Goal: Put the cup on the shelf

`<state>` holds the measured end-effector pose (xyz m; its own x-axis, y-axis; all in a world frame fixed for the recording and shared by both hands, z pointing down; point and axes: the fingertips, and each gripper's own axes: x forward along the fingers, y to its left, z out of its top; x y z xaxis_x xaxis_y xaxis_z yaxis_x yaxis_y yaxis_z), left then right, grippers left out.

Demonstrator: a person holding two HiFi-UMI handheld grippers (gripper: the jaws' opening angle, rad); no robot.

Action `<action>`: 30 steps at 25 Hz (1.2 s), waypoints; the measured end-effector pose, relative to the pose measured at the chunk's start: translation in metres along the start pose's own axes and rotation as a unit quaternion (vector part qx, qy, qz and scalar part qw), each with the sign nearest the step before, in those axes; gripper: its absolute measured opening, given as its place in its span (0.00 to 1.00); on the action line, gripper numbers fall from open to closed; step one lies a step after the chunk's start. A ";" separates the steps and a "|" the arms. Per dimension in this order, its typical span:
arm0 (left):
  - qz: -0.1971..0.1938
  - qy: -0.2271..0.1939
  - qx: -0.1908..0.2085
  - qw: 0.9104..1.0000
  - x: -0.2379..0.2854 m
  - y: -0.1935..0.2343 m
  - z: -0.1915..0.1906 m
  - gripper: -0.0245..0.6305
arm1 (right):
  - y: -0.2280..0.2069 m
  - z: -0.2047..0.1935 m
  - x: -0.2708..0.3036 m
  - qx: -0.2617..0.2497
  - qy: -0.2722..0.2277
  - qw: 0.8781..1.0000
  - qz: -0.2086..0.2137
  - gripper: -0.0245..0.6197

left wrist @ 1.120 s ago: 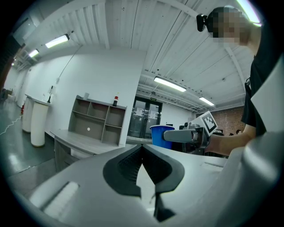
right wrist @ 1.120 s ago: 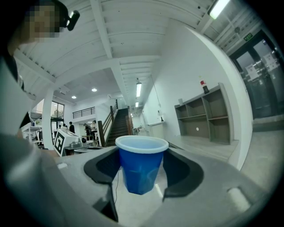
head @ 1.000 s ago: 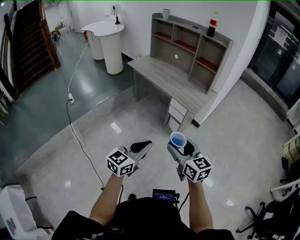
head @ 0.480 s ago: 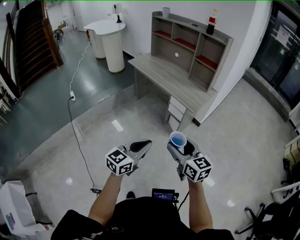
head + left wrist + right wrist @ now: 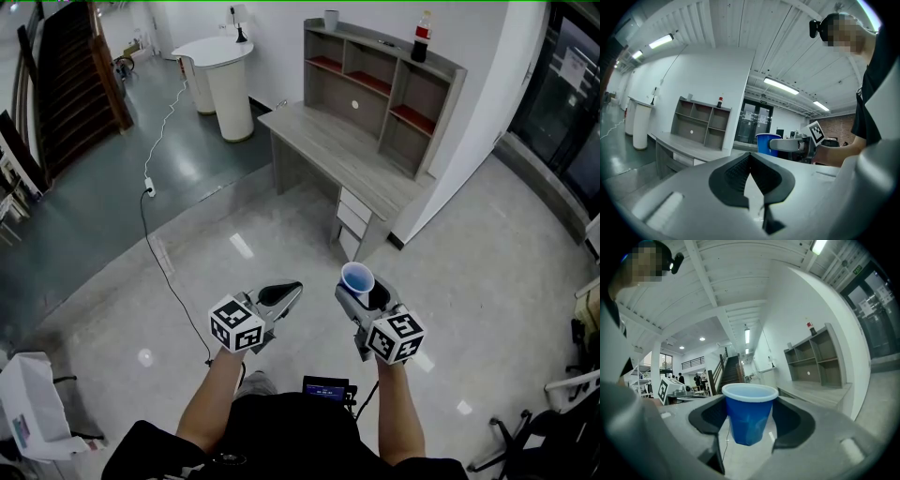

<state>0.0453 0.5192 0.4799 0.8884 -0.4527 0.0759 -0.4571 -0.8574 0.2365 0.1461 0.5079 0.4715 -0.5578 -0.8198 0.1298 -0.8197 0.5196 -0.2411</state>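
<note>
A blue cup with a white rim [image 5: 356, 279] [image 5: 749, 413] stands upright between the jaws of my right gripper [image 5: 362, 292] [image 5: 750, 420], which is shut on it. It also shows in the left gripper view as the blue cup [image 5: 767, 142]. My left gripper [image 5: 279, 296] [image 5: 750, 176] is shut, nothing in it. Both are held over the floor, well short of the grey desk [image 5: 342, 155] and its shelf unit [image 5: 380, 89] [image 5: 816, 359] [image 5: 699, 123]. A dark bottle [image 5: 421, 39] and a small pale cup [image 5: 331, 21] stand on the shelf top.
A white curved counter [image 5: 220, 80] stands left of the desk. A cable [image 5: 155, 234] runs across the floor to a power strip. A staircase [image 5: 70, 80] is at the left, a white bin [image 5: 28, 408] at the lower left, office chairs [image 5: 562, 412] at the right.
The view has shifted slightly as the person steps toward the desk; both grippers keep their pose, the cup still held.
</note>
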 end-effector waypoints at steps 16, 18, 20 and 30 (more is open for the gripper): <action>-0.009 -0.006 -0.004 1.000 0.041 0.067 0.009 0.04 | -0.041 0.006 0.047 0.008 0.003 1.000 -0.029 0.49; -0.015 -0.005 -0.005 1.000 0.048 0.085 0.014 0.04 | -0.045 0.011 0.064 0.009 0.004 0.999 -0.033 0.49; -0.019 -0.003 -0.005 1.000 0.052 0.103 0.019 0.04 | -0.049 0.016 0.081 0.010 0.003 0.999 -0.037 0.49; -0.061 0.012 0.001 0.998 0.055 0.190 0.032 0.04 | -0.064 0.025 0.169 0.020 0.007 0.998 -0.067 0.49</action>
<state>0.0057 0.3238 0.4984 0.9381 -0.3393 0.0697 -0.3459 -0.9061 0.2437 0.1076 0.3303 0.4843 -0.4456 -0.8777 0.1764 -0.8813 0.3953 -0.2590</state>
